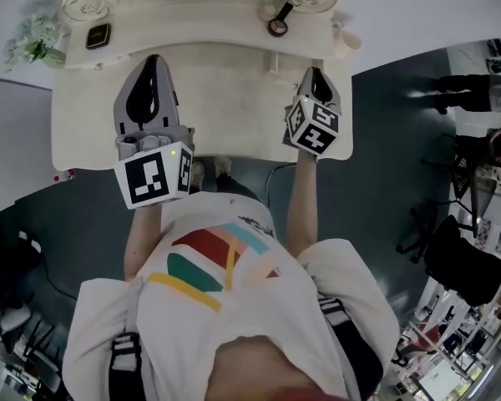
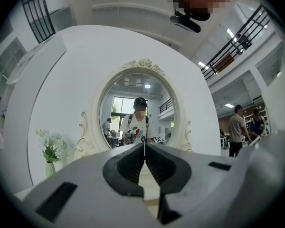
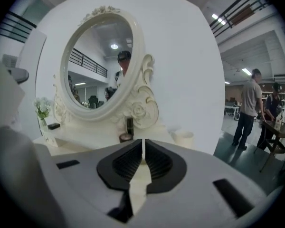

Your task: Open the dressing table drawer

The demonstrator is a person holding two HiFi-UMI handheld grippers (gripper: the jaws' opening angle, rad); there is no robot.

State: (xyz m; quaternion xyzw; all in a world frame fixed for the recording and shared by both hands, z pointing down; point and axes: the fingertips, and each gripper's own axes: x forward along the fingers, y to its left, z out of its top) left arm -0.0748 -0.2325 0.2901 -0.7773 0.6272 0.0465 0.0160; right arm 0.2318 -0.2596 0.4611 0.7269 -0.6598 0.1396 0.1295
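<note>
Cream, scroll-carved dressing table (image 1: 234,98) — left tool (image 1: 153,59) and right tool (image 1: 315,72) both closed, empty.

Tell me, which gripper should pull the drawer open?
Probably the left gripper: it hangs nearer the middle of the table, while the right gripper sits by the table's right edge. Both are shut and empty; no drawer shows.
</note>
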